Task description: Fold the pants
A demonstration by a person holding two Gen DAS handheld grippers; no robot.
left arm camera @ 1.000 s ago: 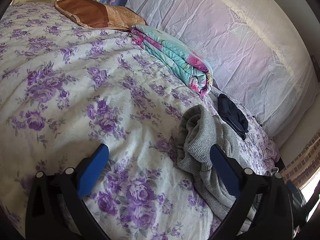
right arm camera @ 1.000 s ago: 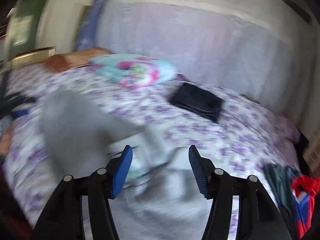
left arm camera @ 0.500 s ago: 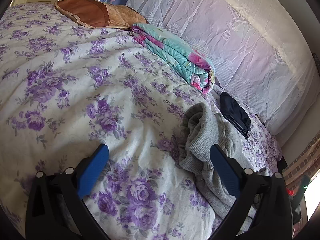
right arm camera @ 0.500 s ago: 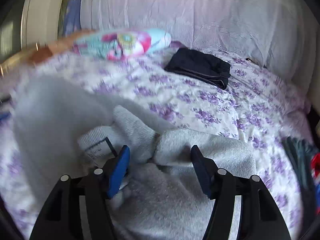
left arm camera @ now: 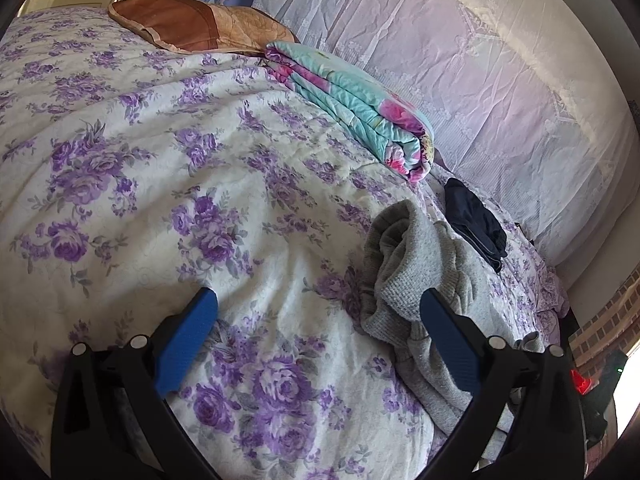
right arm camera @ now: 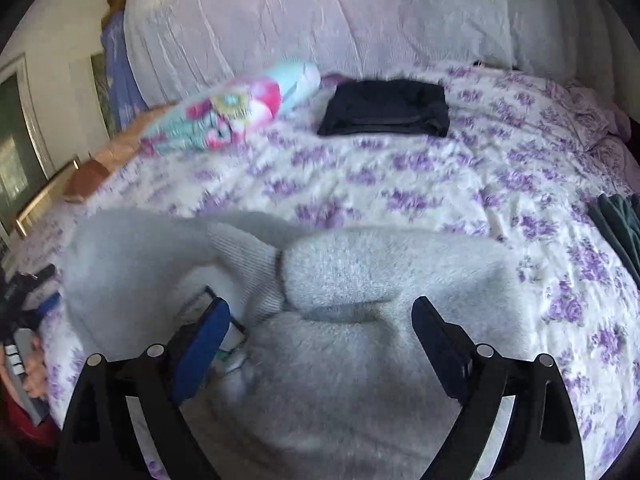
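The gray pants (right arm camera: 360, 280) lay crumpled on the bed (left arm camera: 160, 160), near the folded dark garment (right arm camera: 384, 108). Both the left gripper (left arm camera: 318, 312) and right gripper (right arm camera: 320, 320) had jaws wide, holding nothing. Spreading seemed pending; next, grasping the waistband.

grey pants (right arm camera: 360, 360) — fuzzy fleece, ribbed cuff | bedspread (left arm camera: 140, 200) — matt quilted cloth
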